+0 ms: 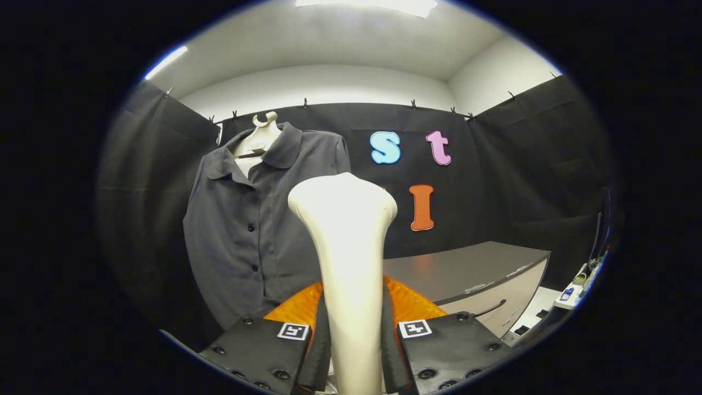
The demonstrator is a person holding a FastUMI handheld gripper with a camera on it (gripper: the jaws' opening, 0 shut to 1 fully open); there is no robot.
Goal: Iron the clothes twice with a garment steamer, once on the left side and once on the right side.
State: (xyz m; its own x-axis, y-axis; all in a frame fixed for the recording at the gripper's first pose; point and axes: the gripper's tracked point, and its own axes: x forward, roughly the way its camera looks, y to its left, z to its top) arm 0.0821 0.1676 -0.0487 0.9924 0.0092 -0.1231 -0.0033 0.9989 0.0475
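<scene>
A cream-white garment steamer stands upright between my fingers, its wide head rising above them. My gripper is shut on the steamer's handle, both fingers pressing its sides. Beyond the steamer and to its left hangs a dark grey button-up shirt on a pale hanger against the black cloth wall. The steamer head is apart from the shirt and hides a part of its right side. The steamer's base is hidden below the fingers.
A grey table with a pale front panel stands to the right, beyond the fingers. Small items lie on a white surface at the far right. Black cloth walls close in the booth on three sides.
</scene>
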